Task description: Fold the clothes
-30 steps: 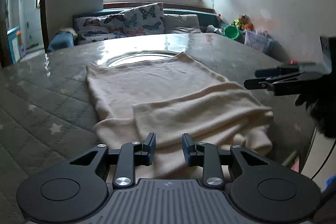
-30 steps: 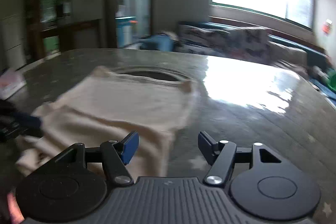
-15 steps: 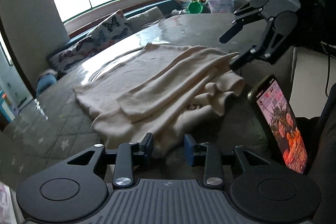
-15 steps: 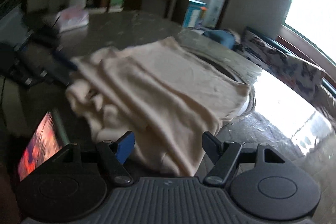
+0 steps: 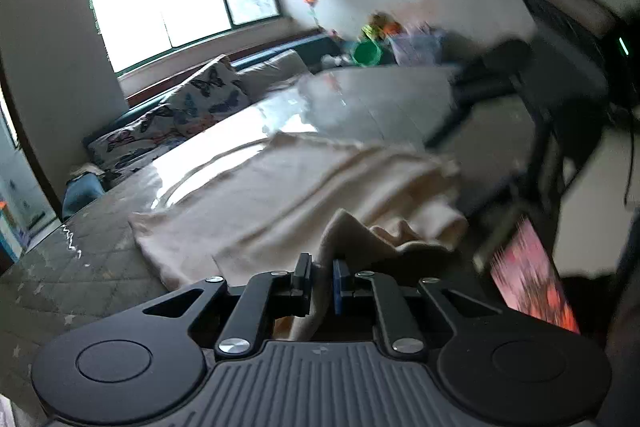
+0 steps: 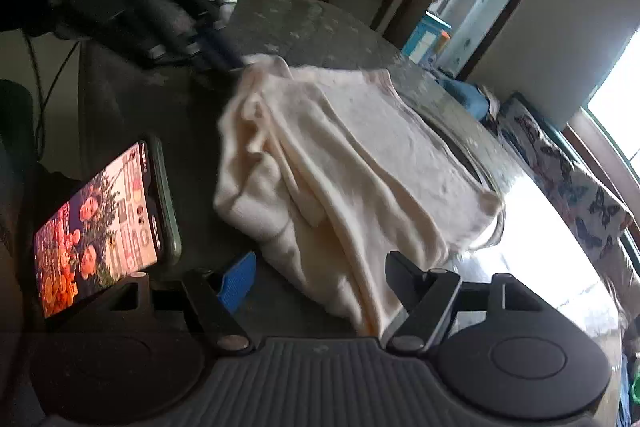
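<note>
Now the left gripper (image 5: 320, 281) has just closed on the near edge of the cream garment (image 5: 304, 187), which lies on the table (image 5: 80, 267) w/ its long axis running away, while the right gripper (image 6: 320, 279) stands wide, cloth between but not pinched.

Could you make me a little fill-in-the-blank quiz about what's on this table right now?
1. The left gripper is shut on a fold of the ____-coloured knit garment.
2. The right gripper has its jaws ____.
3. The lit phone stands beside the garment on the grey ____.

Missing words: cream; open; table
</note>
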Demonstrator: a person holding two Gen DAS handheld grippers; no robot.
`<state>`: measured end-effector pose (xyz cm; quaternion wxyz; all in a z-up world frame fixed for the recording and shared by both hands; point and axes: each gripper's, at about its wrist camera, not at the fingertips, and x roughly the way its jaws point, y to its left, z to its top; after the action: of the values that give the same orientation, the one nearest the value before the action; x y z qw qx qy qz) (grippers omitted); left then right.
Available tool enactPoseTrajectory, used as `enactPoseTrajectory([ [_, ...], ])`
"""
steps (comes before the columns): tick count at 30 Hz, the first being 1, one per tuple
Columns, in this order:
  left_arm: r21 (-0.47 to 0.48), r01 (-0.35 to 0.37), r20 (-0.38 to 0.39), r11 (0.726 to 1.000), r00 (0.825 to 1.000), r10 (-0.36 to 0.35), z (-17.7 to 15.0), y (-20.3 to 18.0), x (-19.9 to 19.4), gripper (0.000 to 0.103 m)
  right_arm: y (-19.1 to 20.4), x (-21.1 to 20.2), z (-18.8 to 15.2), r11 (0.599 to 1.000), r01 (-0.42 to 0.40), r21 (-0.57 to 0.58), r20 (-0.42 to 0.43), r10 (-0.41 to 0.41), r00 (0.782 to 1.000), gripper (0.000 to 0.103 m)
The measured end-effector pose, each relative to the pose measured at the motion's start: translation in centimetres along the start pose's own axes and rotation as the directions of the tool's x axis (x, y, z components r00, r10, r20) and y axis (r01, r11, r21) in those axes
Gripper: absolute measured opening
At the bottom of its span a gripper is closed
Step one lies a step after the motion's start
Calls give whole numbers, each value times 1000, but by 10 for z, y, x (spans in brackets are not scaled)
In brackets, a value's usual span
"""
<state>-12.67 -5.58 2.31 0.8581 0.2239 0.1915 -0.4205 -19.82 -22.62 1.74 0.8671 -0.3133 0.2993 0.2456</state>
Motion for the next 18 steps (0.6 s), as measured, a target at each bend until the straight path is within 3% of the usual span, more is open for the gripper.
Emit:
enactPoseTrajectory([
  [4,-46,-3,2,999,1000,3,8,11,9,12,-1,6,4,999,-33,26,32,33,999,59],
  [5,-61,-5,-3,998,1000,4,8,13,12,12,-2,7,5,998,-35,45,33,33,999,49],
  [7,-78,-8,-14,997,1000,7,7,15,16,12,-8,10,5,994,-42,96,23,40,999,40],
  [9,-75,-3,-18,997,1000,2,5,15,15,15,-19,11,4,985,-71,158,15,69,997,21],
  [13,-40,-10,-15,999,1000,10,-4,8,6,30,-37,10,3,957,-112,267,32,107,994,16],
  [18,15,-14,-25,1000,1000,14,-15,-3,-7,30,-52,12,4,932,-105,347,47,94,994,15],
])
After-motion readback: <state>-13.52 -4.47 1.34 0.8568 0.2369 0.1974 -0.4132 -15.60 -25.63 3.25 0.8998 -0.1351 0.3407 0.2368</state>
